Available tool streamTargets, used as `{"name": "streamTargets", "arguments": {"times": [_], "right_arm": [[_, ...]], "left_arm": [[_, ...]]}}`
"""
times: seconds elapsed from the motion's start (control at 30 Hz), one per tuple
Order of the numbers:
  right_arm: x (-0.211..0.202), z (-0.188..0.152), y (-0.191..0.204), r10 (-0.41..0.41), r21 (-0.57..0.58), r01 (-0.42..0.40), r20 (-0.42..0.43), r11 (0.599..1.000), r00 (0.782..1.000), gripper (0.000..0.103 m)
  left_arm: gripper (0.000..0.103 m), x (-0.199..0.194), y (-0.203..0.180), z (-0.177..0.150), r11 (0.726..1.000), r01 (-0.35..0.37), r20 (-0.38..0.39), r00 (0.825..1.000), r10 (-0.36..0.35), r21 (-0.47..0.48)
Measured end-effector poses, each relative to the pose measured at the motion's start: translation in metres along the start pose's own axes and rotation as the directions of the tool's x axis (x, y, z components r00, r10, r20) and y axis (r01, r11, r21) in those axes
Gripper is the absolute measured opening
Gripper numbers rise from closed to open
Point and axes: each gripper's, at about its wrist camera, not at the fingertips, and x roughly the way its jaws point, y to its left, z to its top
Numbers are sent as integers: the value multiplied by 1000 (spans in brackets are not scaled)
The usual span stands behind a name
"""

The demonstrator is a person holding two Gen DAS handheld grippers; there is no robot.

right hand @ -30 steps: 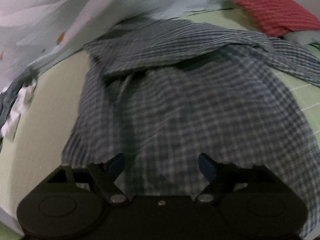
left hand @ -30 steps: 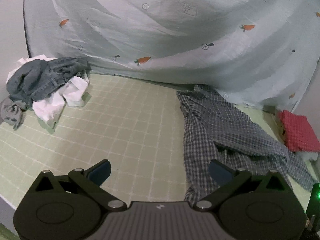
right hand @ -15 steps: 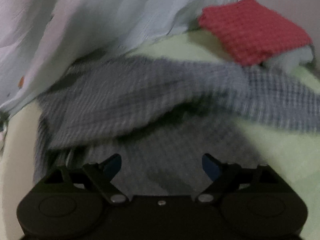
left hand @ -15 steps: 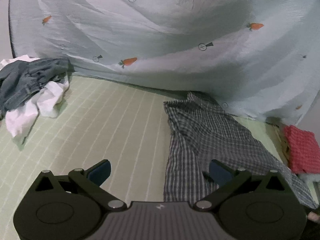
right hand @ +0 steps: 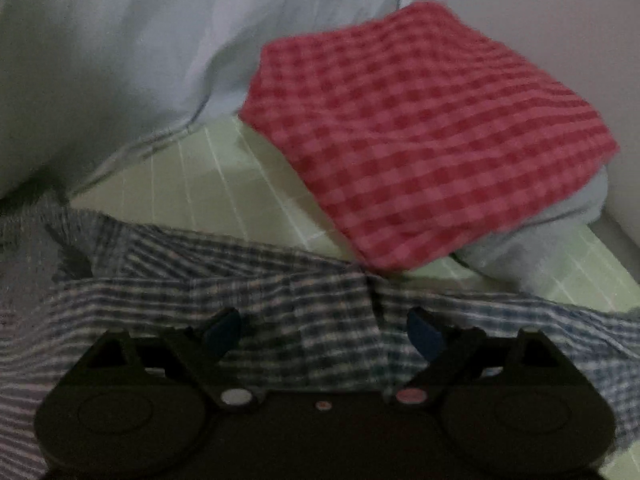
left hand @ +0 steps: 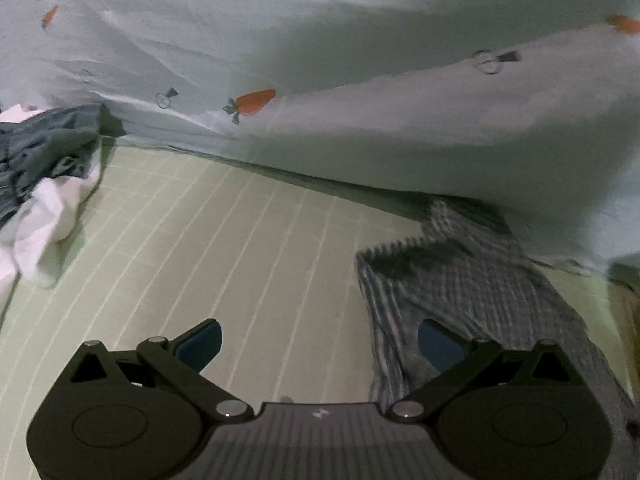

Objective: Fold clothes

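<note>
A blue-and-white checked shirt (left hand: 472, 276) lies crumpled on the green gridded bed sheet (left hand: 224, 248). In the left wrist view my left gripper (left hand: 318, 342) stands open over the sheet, its right finger above the shirt's left edge and its left finger over bare sheet. In the right wrist view the same shirt (right hand: 248, 280) spreads across the lower frame. My right gripper (right hand: 322, 330) hangs open just above it, nothing between its pads.
A folded red checked cloth (right hand: 420, 136) rests on a pale grey garment (right hand: 552, 240) at the right. A heap of grey-blue and white clothes (left hand: 44, 176) lies at the left. A pale quilt with carrot prints (left hand: 320, 80) bulks along the back.
Both grippers have travelled across the bed. The left view has drawn closer to the shirt's left edge and the quilt. The right view has swung from the shirt's middle towards the red cloth.
</note>
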Motion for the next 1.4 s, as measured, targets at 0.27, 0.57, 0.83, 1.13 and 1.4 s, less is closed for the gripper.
{"name": "streamTargets", "arguments": {"times": [0.27, 0.57, 0.83, 1.13, 1.4], "right_arm": [[2, 0, 14, 45, -107, -43, 16, 993, 999, 14], [-45, 29, 13, 41, -96, -20, 224, 995, 974, 6], [-82, 65, -9, 23, -33, -12, 358, 999, 933, 6], [-41, 71, -39, -77, 55, 65, 260, 996, 963, 6], [-23, 59, -41, -139, 62, 129, 200, 990, 970, 41]], "left_arm": [[89, 81, -10, 42, 1000, 8, -85, 996, -10, -22], [3, 106, -40, 55, 999, -28, -106, 994, 27, -15], [2, 90, -89, 79, 994, -44, -7, 999, 45, 96], [0, 126, -129, 82, 972, -119, -3, 993, 122, 205], [38, 117, -85, 76, 998, 62, -19, 998, -62, 13]]}}
